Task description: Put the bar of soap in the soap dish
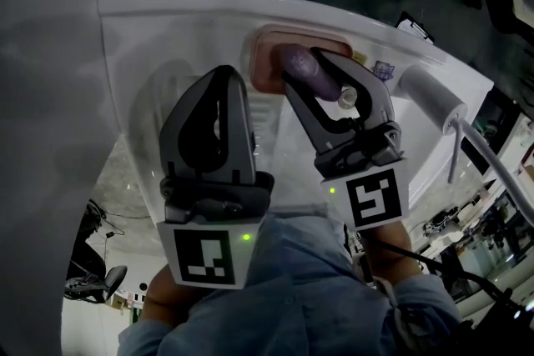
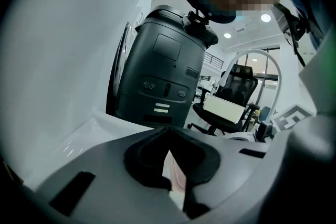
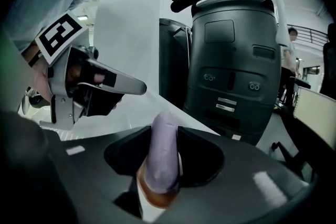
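Note:
In the head view my right gripper (image 1: pixel 310 69) is shut on a lavender bar of soap (image 1: pixel 298 62), held on edge just over the pink soap dish (image 1: pixel 265 61) at the back of the white basin (image 1: pixel 167 17). Whether the bar touches the dish I cannot tell. The right gripper view shows the same soap (image 3: pixel 163 152) upright between the jaws, with the brownish-pink dish (image 3: pixel 155 200) under its lower end. My left gripper (image 1: pixel 226 72) hovers to the left over the basin, shut on nothing; a sliver of the pink dish (image 2: pixel 176 176) shows beyond its tips.
A white faucet (image 1: pixel 435 97) with a thin lever stands at the basin's right rim. A person's blue sleeves (image 1: pixel 292 296) fill the bottom. A dark grey machine (image 3: pixel 233 55) stands beyond the basin, and an office chair (image 2: pixel 236 86) beside it.

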The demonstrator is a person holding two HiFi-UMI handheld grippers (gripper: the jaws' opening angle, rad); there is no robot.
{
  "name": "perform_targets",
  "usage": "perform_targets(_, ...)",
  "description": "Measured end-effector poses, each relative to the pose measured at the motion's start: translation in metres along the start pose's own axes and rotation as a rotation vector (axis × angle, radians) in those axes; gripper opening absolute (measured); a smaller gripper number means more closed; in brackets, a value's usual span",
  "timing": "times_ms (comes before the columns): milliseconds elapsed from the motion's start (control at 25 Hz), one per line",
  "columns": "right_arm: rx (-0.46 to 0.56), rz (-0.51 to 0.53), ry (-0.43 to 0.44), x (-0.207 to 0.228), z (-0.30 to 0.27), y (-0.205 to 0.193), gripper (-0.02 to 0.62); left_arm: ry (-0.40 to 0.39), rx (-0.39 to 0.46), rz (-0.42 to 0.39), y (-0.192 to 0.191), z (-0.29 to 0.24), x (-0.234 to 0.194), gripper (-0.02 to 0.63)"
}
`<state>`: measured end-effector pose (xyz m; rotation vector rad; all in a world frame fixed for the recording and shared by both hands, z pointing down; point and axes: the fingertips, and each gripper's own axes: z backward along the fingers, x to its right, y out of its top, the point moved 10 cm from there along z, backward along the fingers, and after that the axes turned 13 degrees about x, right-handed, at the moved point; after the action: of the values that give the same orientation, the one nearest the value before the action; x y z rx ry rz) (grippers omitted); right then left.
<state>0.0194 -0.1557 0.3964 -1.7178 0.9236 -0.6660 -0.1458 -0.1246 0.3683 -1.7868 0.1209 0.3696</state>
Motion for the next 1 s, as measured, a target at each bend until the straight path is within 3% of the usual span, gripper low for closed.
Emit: perform_targets(1000,-0.011,-0.001,0.017,-0.008,0.013,-0.005,0.189,0.0,-0.004,0.005,-0.006,0.003,-0.001,0.005)
